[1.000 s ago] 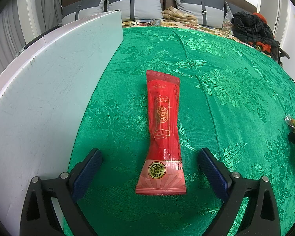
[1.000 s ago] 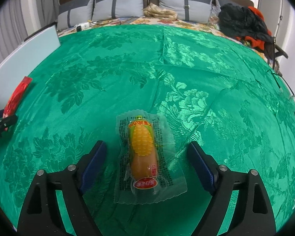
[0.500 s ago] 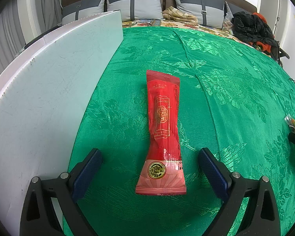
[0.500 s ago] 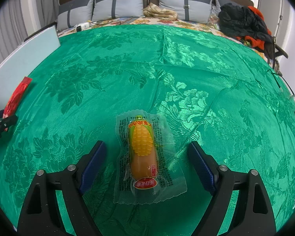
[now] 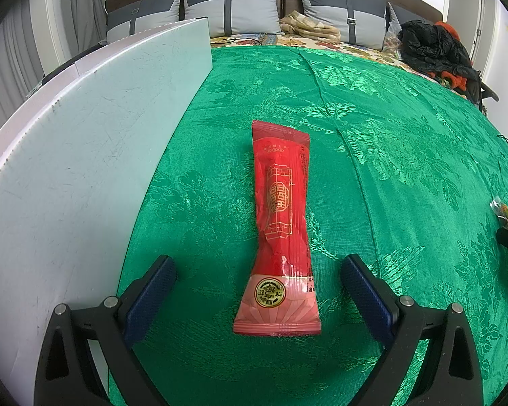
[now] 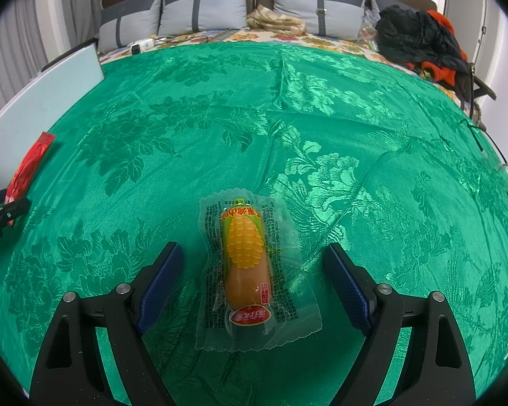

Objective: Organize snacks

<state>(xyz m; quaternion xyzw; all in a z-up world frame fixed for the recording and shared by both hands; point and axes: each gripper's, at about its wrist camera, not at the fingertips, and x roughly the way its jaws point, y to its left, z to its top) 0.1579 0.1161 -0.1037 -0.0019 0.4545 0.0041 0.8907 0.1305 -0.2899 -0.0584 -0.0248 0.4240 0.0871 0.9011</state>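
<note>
Right now the left gripper [image 5: 257, 286] stands wide open around a long red snack packet [image 5: 281, 223] pointing to 12 o'clock on the green brocade cloth [image 5: 389, 142]; the right gripper [image 6: 254, 270], fingers likewise apart, straddles a corn sausage pack [image 6: 250, 270].

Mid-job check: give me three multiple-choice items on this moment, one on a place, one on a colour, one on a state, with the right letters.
1. The white board stands where relative to the red snack packet?
A. to its left
B. to its right
C. on top of it

2. The cloth under the corn sausage pack is:
A. blue
B. green
C. white

3. The right tool is:
A. shut on the pack
B. open around the pack
C. lifting the pack

Answers: 1 A, the board fills the left of the left wrist view. 2 B, green floral fabric. 3 B, fingers stand apart either side, pack flat on the cloth.
</note>
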